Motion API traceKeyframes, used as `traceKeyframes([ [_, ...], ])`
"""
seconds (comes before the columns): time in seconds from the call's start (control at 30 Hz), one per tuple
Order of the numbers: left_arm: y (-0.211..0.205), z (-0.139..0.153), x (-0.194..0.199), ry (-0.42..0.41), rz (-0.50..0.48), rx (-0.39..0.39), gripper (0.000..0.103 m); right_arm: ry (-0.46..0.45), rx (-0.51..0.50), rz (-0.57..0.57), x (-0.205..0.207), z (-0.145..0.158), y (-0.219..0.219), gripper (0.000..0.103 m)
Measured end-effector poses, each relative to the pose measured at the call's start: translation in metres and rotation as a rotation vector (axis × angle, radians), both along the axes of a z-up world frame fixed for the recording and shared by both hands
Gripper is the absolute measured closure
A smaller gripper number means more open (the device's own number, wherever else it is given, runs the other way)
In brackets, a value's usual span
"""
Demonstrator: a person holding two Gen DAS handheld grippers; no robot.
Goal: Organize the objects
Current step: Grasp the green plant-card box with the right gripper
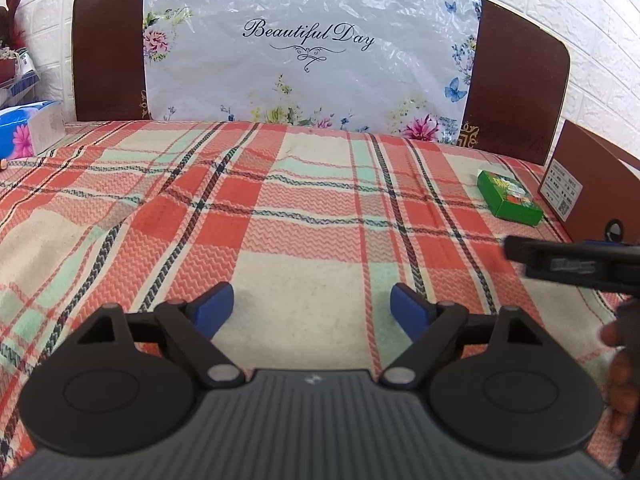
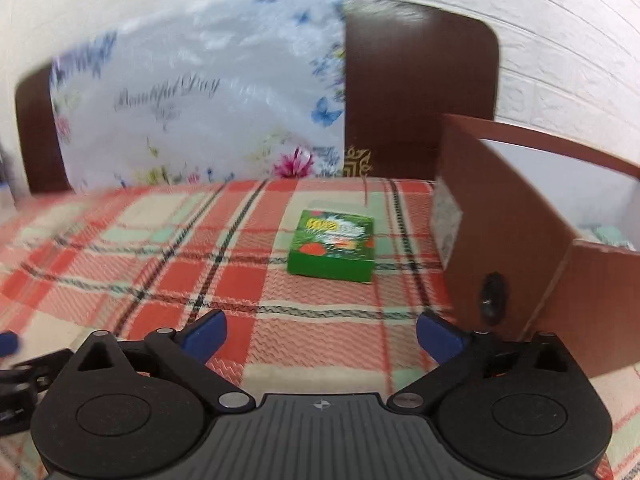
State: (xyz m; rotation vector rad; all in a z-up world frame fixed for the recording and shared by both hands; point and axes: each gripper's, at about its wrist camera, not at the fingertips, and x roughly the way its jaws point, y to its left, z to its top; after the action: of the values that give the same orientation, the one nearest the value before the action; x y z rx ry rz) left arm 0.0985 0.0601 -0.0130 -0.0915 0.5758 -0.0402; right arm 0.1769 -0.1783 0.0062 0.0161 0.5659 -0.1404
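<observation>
A small green printed cardboard box (image 2: 331,247) lies flat on the red, cream and mint plaid bedspread (image 1: 280,208), just beside the open brown cardboard carton (image 2: 516,236). The left gripper (image 1: 312,310) and right gripper (image 2: 322,334) both hover over the bedspread, fingers spread wide and holding nothing.

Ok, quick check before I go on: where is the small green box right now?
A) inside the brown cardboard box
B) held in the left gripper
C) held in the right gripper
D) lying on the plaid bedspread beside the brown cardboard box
D: the green box lies flat on the plaid bedspread, just left of the brown cardboard box, while the right gripper and left gripper are both open and empty.
</observation>
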Motion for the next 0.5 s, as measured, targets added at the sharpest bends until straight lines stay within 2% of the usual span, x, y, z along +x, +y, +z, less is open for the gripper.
traceKeyframes([
  [0.03,0.001,0.0,0.0,-0.001,0.0,-0.004,0.017,0.001,0.006,0.041,0.004,0.0,0.006,0.01],
  [0.1,0.002,0.0,0.0,-0.003,-0.001,-0.011,0.016,-0.005,-0.036,0.06,0.01,0.0,0.02,0.01],
  [0.2,0.003,0.0,0.0,-0.007,-0.003,-0.023,0.016,-0.032,-0.121,0.016,0.024,0.0,0.025,0.01],
  [0.37,0.004,0.0,0.001,-0.013,-0.003,-0.04,0.016,-0.015,-0.131,-0.086,0.069,-0.003,0.005,0.008],
  [0.4,0.005,0.0,0.001,-0.015,-0.002,-0.045,0.016,0.03,-0.093,-0.054,0.078,-0.008,-0.002,0.019],
  [0.47,0.006,0.0,0.001,-0.017,-0.001,-0.052,0.016,0.038,0.044,-0.024,0.079,-0.007,-0.02,0.027],
  [0.5,0.006,0.0,0.001,-0.018,0.001,-0.054,0.016,0.039,0.05,-0.015,0.074,-0.005,-0.021,0.042],
])
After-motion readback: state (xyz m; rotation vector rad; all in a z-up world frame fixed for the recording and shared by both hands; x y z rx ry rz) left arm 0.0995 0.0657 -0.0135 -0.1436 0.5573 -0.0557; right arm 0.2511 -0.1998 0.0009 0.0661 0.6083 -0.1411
